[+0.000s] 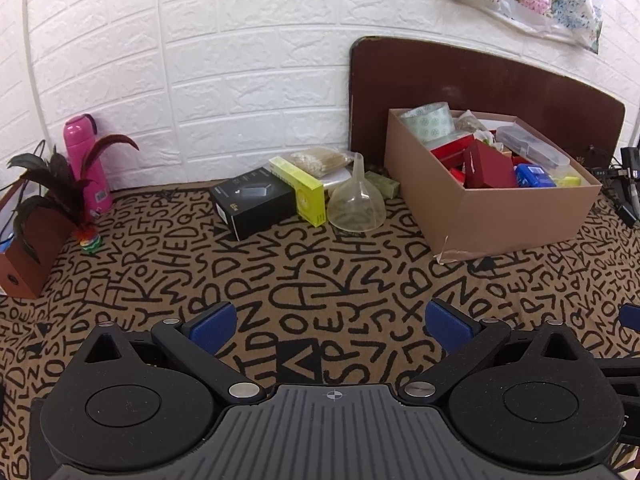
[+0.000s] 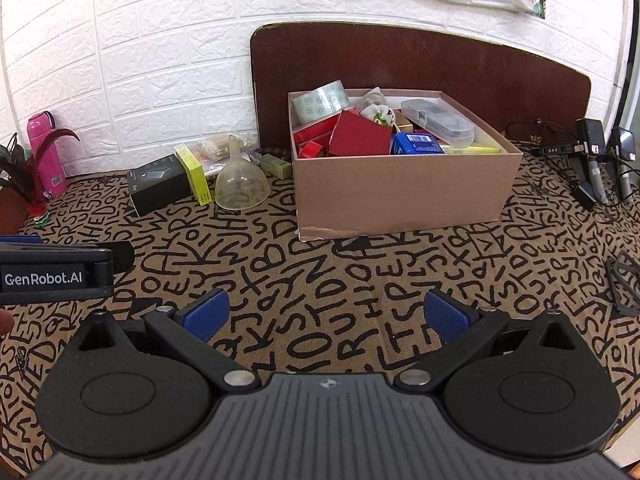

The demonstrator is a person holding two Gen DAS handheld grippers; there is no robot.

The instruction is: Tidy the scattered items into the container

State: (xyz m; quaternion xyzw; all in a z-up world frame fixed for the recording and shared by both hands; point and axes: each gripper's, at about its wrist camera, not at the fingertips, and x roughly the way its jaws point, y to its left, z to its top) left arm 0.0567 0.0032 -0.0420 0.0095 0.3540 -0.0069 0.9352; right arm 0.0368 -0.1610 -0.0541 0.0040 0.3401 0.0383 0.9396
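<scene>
Both my left gripper [image 1: 331, 324] and right gripper [image 2: 324, 316] spread wide and empty, while the clear plastic funnel [image 1: 357, 203], spout up, stands ahead near the wall, just left of the brown cardboard box [image 1: 516, 216], nearer my left.

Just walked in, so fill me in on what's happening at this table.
A person holds two grippers, tidying loose items into the cardboard box. Both the left gripper and right gripper are open and empty, above the lettered tablecloth. The box is already quite full. A black box, yellow box and funnel wait outside it.
</scene>
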